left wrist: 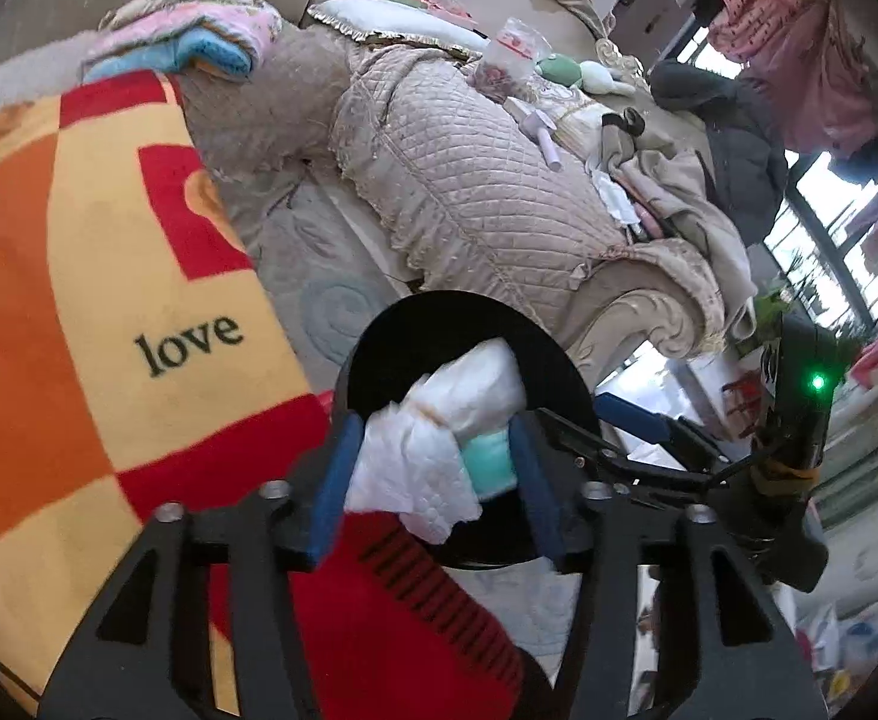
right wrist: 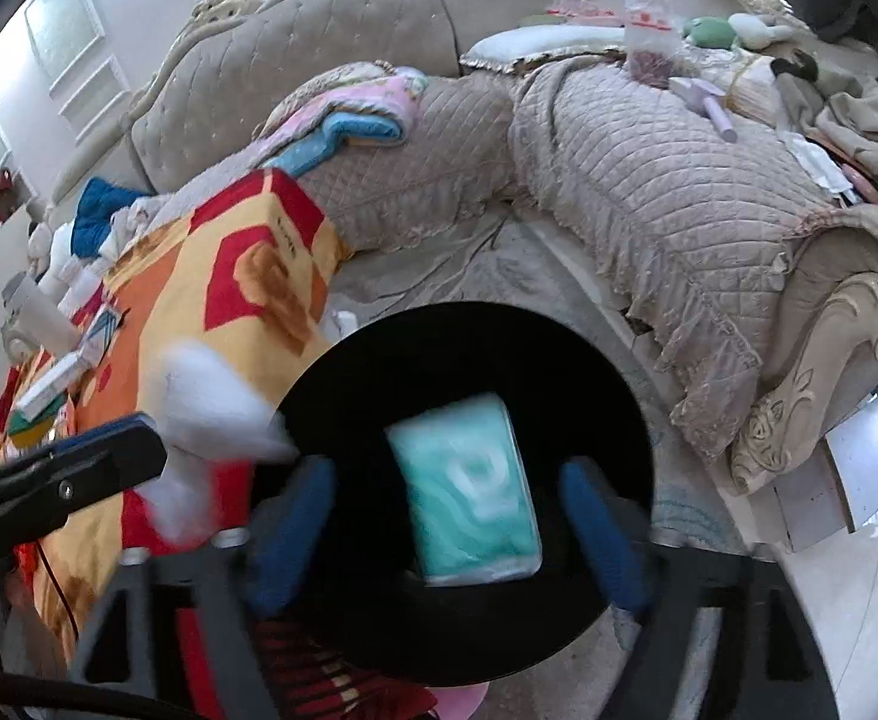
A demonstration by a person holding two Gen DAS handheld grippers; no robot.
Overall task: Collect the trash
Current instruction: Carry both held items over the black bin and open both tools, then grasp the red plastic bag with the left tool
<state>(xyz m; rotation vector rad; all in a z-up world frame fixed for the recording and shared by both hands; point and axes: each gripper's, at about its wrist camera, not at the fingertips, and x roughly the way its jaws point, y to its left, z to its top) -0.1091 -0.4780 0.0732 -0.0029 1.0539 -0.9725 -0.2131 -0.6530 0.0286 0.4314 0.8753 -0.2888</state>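
So the wad of white tissue is pinched between the blue pads of my left claw, hanging right over the mouth of the black bin. A teal packet is already down inside the bin, directly ahead of my right claw, whose fingers stand apart with nothing between them (the view's blurry, but the gap is obvious).

Progress-wise I'd call it mid-run: one piece binned, one piece about to drop. Plenty looks left, going by the clutter. Further out past the bin, on the quilted sofa, I count one clear plastic bag, one lilac tube-like thing and one crumpled white paper, any of which could be trash. Off to the left of my claws is the orange and red blanket with "love" on it, with a few small boxes along its far edge, maybe three, hard to tell.
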